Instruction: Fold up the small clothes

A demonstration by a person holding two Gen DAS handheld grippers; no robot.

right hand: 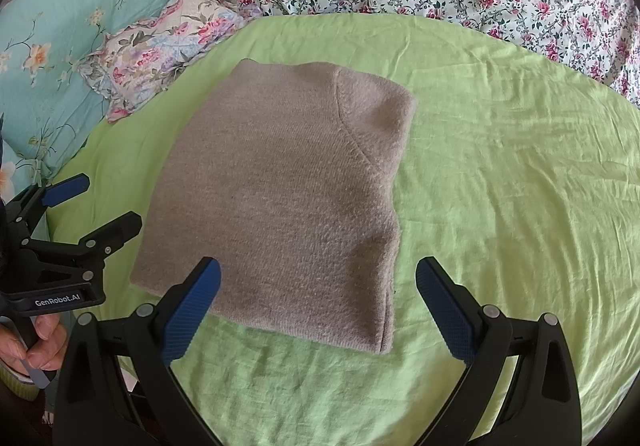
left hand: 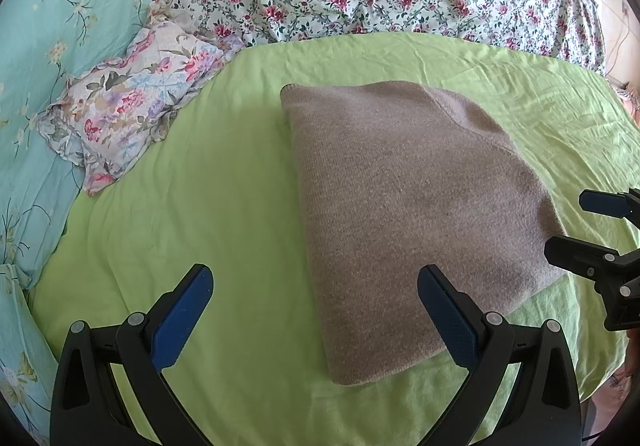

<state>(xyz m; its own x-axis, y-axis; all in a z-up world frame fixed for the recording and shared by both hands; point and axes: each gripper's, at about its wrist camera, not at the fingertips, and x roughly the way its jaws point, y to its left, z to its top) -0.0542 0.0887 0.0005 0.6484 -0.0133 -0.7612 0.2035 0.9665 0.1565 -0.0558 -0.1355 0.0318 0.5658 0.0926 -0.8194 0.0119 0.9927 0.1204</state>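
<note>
Grey-brown knit sweater [left hand: 404, 214] lying folded on the green sheet [left hand: 208, 182] of the bed, at 12 o'clock from both grippers. Left gripper [left hand: 316, 310] hovering with fingers spread, holding nothing; right gripper [right hand: 318, 306] likewise spread and empty. Risking, probably, pinching only the top layer and unrolling the fold, or snagging the sheet beneath. Showing the hand [right hand: 38, 342] on the left gripper's handle only from the right wrist; showing more of the floral pillow [left hand: 132, 102] at 10 o'clock from the left.
</note>
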